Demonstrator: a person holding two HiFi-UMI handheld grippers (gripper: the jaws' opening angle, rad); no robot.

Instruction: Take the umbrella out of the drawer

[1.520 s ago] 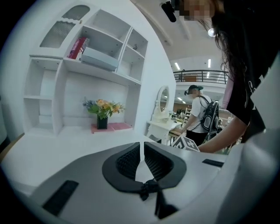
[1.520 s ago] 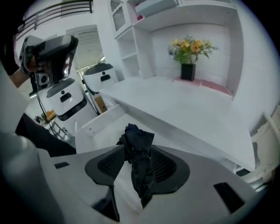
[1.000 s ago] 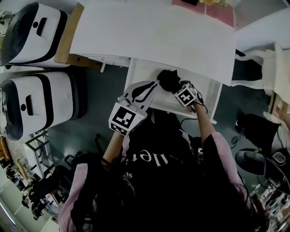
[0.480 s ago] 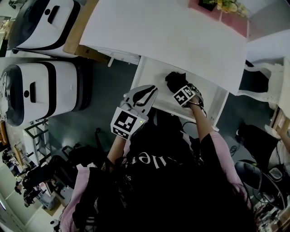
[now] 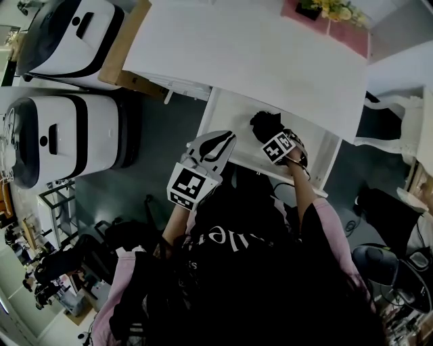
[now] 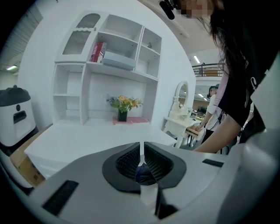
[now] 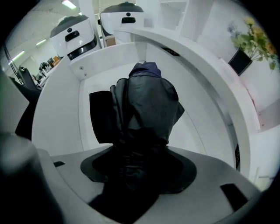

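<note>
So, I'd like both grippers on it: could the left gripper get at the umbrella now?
Probably yes: the drawer is open and nothing lies between the left gripper, at its front edge, and the umbrella. Its jaws are together, and the right gripper grips the umbrella's near end.

White desk top (image 5: 250, 54) with yellow flowers (image 5: 335, 8) in a dark pot on a pink mat (image 5: 352, 37). A white shelf unit (image 6: 109, 74) stands on it, holding red books (image 6: 98, 51). Left of the desk, on grey floor (image 5: 169, 155): a cardboard box (image 5: 120, 64), a white-and-black machine (image 5: 64, 30), and a second such machine (image 5: 67, 138) nearer.
</note>
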